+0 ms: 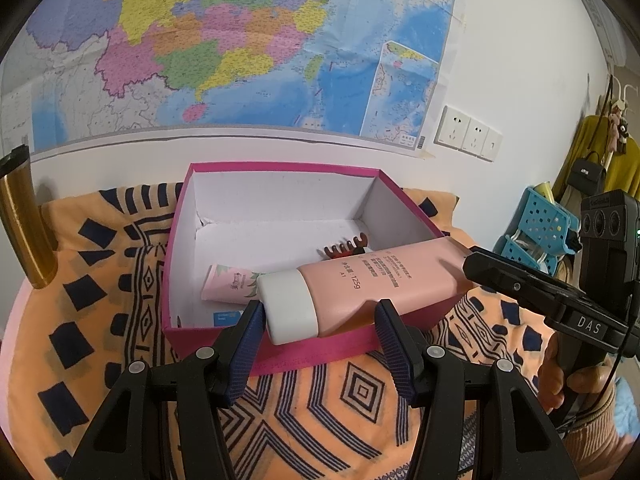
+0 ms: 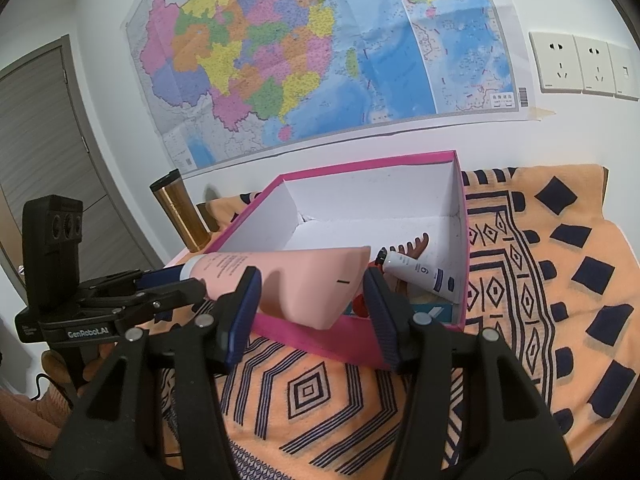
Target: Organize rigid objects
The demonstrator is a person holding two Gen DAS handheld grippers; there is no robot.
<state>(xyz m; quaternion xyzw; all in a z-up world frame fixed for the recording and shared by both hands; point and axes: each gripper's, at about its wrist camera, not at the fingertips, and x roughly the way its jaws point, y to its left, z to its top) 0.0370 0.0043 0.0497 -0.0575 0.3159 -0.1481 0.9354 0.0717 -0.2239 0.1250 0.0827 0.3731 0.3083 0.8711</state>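
Your left gripper (image 1: 318,322) pinches the white cap of the pink plastic tube (image 1: 360,284); your right gripper (image 2: 312,300) clamps its flat tail. The tube hangs low centre over the magenta cardboard box (image 1: 276,350). Lower both ends evenly before letting go.

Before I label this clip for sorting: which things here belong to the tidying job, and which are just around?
Job: big pink tube, pink box, hair claw, small pink tube, white tube.
Around: gold tumbler, wall map, blue basket.
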